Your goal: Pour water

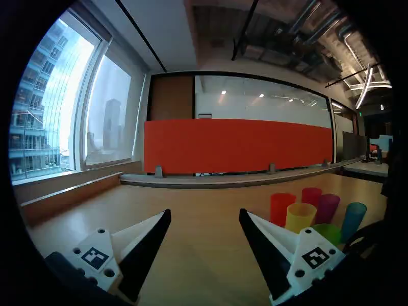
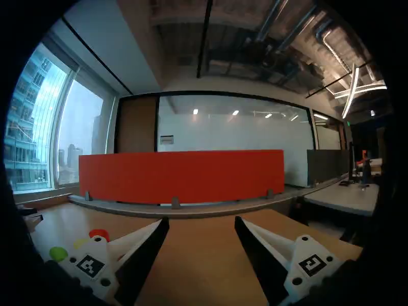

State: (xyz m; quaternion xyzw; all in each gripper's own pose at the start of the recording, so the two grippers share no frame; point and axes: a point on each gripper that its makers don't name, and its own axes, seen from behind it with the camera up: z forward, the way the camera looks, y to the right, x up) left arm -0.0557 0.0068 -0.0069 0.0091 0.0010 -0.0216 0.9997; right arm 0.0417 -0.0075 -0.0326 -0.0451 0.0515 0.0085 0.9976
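Several coloured plastic cups stand together on the wooden table point(image 1: 204, 214) to the right of my left gripper point(image 1: 205, 220): a red cup point(image 1: 281, 208), a yellow cup point(image 1: 300, 216), a magenta cup point(image 1: 311, 196), a purple cup point(image 1: 327, 207), a blue cup point(image 1: 353, 219) and a green cup point(image 1: 329, 232) partly behind the right finger. My left gripper is open and holds nothing. My right gripper point(image 2: 202, 228) is also open and holds nothing above the table point(image 2: 204, 255). A red cup rim point(image 2: 99, 234) and a green cup rim point(image 2: 58, 252) peek out beside its left finger.
A red divider panel point(image 1: 237, 145) runs along the table's far edge, seen too in the right gripper view point(image 2: 181, 176). Large windows point(image 1: 51, 117) line the left wall. A neighbouring desk point(image 2: 341, 196) with small items stands to the right.
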